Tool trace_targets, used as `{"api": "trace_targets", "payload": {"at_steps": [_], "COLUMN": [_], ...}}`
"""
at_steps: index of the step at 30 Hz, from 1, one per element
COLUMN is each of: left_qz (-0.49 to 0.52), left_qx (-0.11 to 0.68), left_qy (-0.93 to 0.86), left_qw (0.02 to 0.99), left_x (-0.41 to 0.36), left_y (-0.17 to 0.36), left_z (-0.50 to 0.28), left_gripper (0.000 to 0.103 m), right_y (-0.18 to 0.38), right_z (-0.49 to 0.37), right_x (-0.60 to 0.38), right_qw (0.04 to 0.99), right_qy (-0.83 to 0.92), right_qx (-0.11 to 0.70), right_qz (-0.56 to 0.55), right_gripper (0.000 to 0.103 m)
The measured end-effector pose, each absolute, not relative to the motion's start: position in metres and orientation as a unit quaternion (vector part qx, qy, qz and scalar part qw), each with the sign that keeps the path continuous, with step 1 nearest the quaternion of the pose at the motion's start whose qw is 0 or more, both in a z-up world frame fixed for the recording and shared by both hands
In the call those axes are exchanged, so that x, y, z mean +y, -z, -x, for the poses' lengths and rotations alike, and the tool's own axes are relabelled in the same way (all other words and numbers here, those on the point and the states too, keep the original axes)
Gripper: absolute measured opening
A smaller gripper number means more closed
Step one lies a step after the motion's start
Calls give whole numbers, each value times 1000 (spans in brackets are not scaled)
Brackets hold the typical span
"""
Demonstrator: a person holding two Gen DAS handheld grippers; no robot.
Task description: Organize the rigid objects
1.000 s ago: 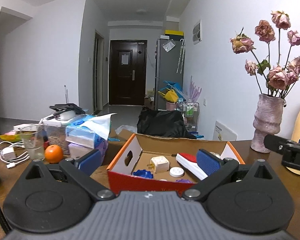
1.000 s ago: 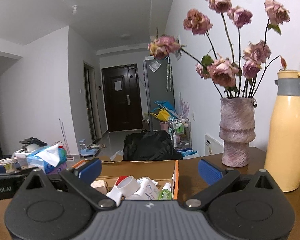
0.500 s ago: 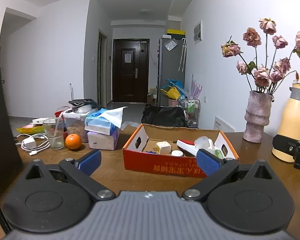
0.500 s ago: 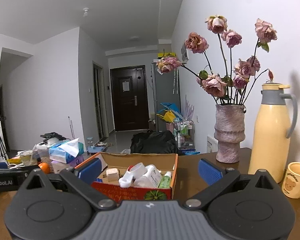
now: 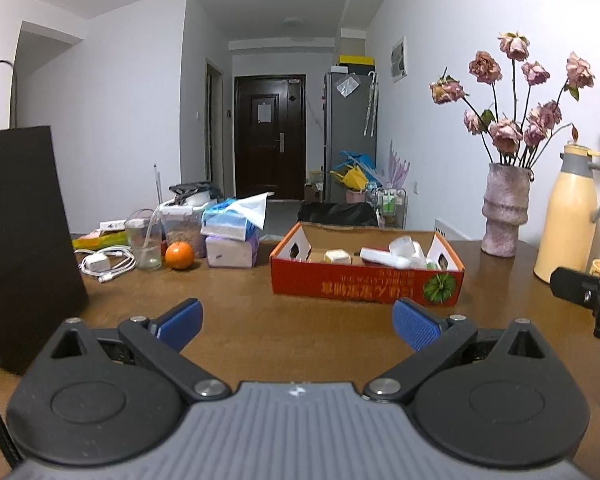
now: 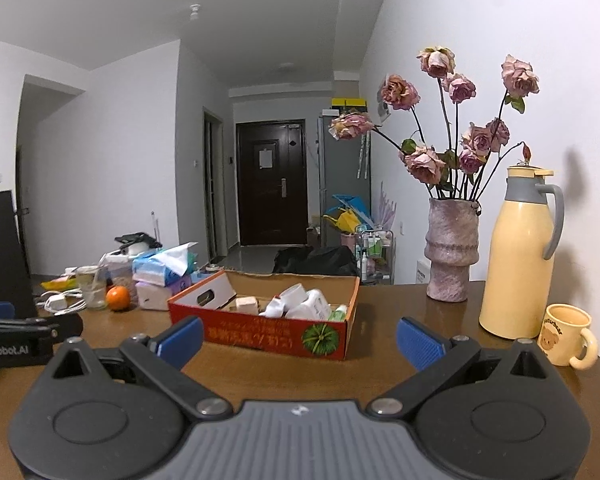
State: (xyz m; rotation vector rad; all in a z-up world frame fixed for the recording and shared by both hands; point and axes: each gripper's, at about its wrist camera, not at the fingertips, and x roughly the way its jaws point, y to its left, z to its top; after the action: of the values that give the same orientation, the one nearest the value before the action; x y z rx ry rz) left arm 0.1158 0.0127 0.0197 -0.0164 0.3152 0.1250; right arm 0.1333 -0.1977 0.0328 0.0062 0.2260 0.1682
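Fingers (image 5: 416, 326) of the left gripper (image 5: 298, 322) and the right gripper (image 6: 298, 338) spread wide and empty, while the orange box (image 5: 366, 286) of rigid objects (image 6: 300, 306) sits mid-frame on the bench (image 5: 240, 320), seemingly sorted.

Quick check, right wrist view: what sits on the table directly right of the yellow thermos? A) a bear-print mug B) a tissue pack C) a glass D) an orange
A: the bear-print mug stands just right of the yellow thermos on the table; the orange, tissue pack and glass are all far left, beyond the red box.
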Motion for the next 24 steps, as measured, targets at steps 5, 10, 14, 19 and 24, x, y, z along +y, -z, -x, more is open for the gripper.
{"api": "trace_targets", "payload": {"at_steps": [5, 10, 14, 19, 24], "left_qz": [8, 5, 7, 6, 6], "left_qx": [169, 175, 174, 174, 175], "left_qy": [-62, -59, -57, -56, -55], "left_qw": [984, 983, 983, 983, 983], "left_x": [11, 9, 9, 8, 7], "left_y": [-10, -5, -5, -5, -5], "left_z": [-96, -88, -84, -83, -83], "left_gripper": [103, 103, 103, 103, 103], "right_y": [-27, -21, -20, -21, -20], "right_z": [-114, -101, -95, -94, -92], "right_x": [-197, -197, -198, -198, -199], "right_qw": [989, 988, 988, 988, 988], "right_qy": [-87, -88, -87, -88, -87], "right_qx": [120, 127, 128, 127, 128], "right_qz": [-3, 0, -1, 0, -2], "right_gripper": [103, 103, 103, 103, 103]}}
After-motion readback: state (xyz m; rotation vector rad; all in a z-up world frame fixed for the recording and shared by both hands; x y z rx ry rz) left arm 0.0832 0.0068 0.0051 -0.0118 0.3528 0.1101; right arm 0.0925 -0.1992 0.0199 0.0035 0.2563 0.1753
